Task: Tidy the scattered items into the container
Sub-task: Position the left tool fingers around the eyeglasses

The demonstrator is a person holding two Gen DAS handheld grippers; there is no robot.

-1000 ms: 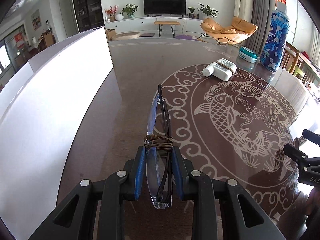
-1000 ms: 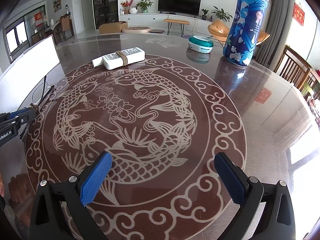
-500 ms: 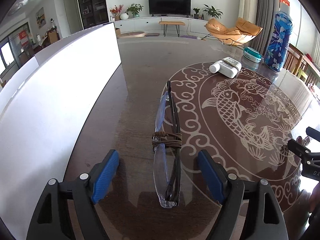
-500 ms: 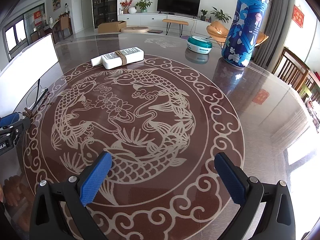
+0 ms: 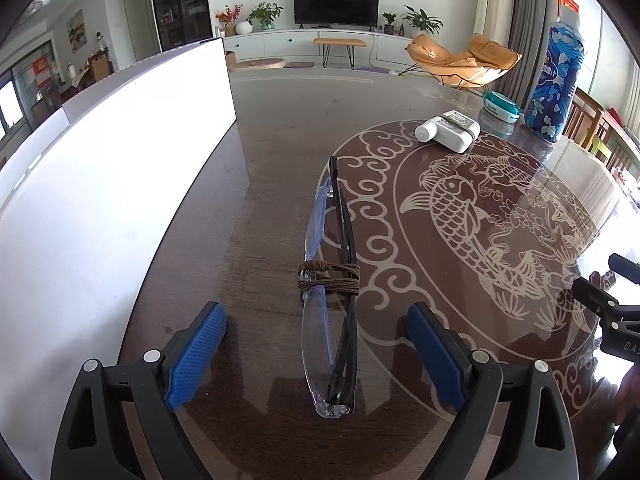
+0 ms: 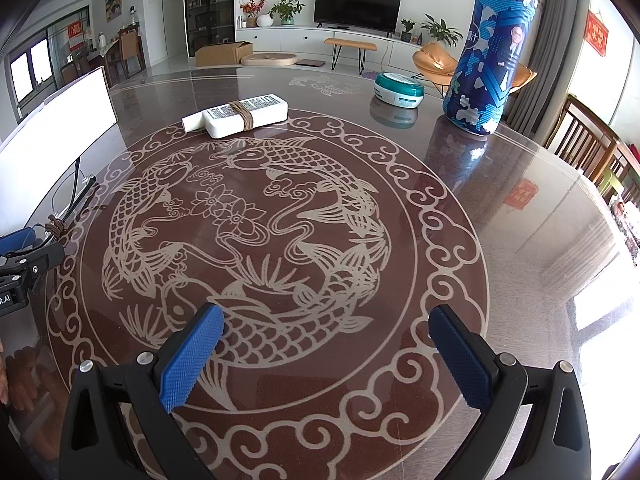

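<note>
Left gripper (image 5: 316, 354) opening, pads clear of cord-bound folded clear-lens glasses (image 5: 330, 300) lying on glossy counter (image 5: 260, 160); right gripper (image 6: 326, 354) wide, empty. Closing off-centre could skid them.

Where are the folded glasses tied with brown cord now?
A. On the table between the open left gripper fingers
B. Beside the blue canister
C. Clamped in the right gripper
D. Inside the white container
A: the folded glasses lie on the table, untouched by the opening left gripper.
</note>
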